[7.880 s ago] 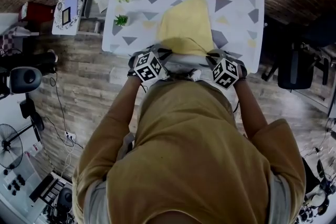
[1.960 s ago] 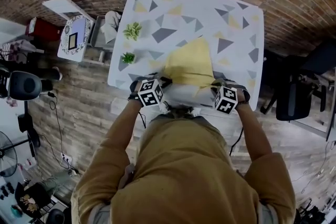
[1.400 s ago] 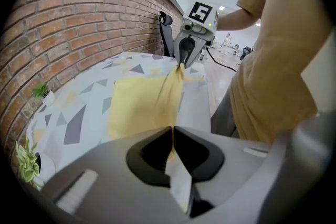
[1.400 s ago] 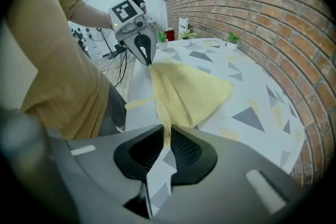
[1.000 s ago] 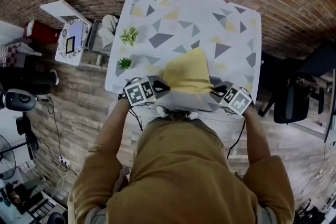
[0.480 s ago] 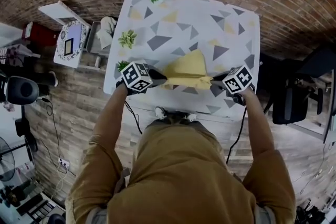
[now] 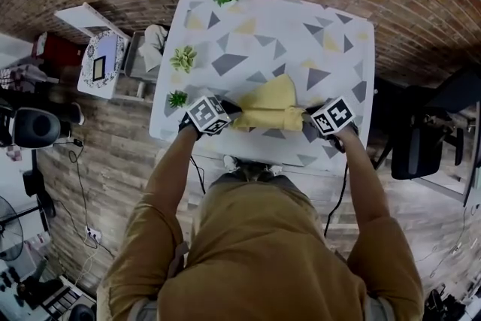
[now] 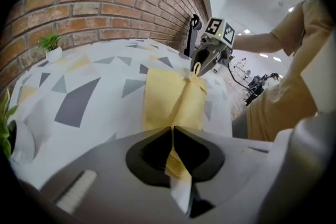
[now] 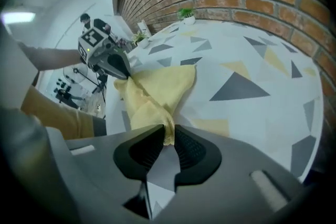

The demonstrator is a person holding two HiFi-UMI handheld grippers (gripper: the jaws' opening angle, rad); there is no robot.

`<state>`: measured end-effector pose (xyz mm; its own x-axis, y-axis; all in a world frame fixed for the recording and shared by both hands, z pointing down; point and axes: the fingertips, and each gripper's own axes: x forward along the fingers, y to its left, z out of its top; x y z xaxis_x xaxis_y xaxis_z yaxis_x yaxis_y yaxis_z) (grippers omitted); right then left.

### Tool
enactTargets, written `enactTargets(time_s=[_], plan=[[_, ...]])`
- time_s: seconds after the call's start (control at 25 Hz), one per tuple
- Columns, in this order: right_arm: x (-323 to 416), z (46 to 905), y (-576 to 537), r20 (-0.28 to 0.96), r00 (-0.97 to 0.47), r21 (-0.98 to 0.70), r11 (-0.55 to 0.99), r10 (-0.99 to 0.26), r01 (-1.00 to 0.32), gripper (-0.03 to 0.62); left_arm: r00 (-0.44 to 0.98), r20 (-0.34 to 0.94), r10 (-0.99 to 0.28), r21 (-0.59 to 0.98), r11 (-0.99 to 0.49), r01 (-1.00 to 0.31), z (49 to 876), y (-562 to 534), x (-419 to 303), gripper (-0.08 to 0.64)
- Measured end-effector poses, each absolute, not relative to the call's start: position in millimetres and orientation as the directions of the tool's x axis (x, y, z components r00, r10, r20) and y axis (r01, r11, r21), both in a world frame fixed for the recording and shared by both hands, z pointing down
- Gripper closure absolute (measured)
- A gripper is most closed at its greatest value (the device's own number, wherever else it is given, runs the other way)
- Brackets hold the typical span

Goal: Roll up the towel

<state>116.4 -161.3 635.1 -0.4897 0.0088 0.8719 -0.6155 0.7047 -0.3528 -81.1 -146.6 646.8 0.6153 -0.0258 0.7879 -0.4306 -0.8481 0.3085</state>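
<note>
Your left hand-held gripper [image 7: 228,110] and right hand-held gripper [image 7: 310,115] clamp the soft yellow cloth towel [image 7: 272,103]; its near edge now sits further up the bench [image 7: 248,19] than before, so the roll is starting.

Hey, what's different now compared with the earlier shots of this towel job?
The left gripper and right gripper moved from the table's near edge further onto the table, away from the person. They carried the near end of the towel with them, so it now looks shorter and partly doubled over. Nothing was let go: both stay shut on the towel. The table and plants stayed put.
</note>
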Motion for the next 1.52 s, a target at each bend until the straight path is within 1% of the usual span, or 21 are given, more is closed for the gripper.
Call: enactTargets(time_s=[0.12, 0.28, 0.68, 1.08, 1.24, 1.4, 1.52], plan=[[116, 637, -164, 0.899, -0.436, -0.265, 0.733, -0.048, -0.627, 0.545, 0.577, 0.814, -0.064, 0.237, -0.871, -0.431, 650, -152, -79, 0.483], [115, 639, -162, 0.901, -0.420, -0.218, 0.726, -0.107, -0.652, 0.543, 0.564, 0.818, -0.113, 0.195, -0.868, -0.457, 648, -155, -78, 0.483], [121, 637, -159, 0.893, -0.396, -0.151, 0.686, -0.214, -0.712, 0.528, 0.566, 0.788, -0.242, 0.118, -0.843, -0.524, 648, -154, -78, 0.482], [126, 618, -171, 0.857, -0.407, -0.134, 0.626, -0.316, -0.769, 0.506, 0.565, 0.732, -0.379, 0.048, -0.799, -0.599, 627, -166, -89, 0.477], [129, 615, -169, 0.853, -0.398, -0.122, 0.613, -0.337, -0.781, 0.505, 0.564, 0.721, -0.404, 0.035, -0.791, -0.611, 623, -163, -91, 0.477], [131, 607, -170, 0.830, -0.399, -0.098, 0.602, -0.390, -0.792, 0.505, 0.557, 0.710, -0.432, 0.020, -0.777, -0.629, 620, -160, -96, 0.469], [132, 602, -172, 0.812, -0.398, -0.078, 0.596, -0.426, -0.799, 0.477, 0.549, 0.698, -0.460, -0.003, -0.769, -0.639, 615, -159, -99, 0.448]])
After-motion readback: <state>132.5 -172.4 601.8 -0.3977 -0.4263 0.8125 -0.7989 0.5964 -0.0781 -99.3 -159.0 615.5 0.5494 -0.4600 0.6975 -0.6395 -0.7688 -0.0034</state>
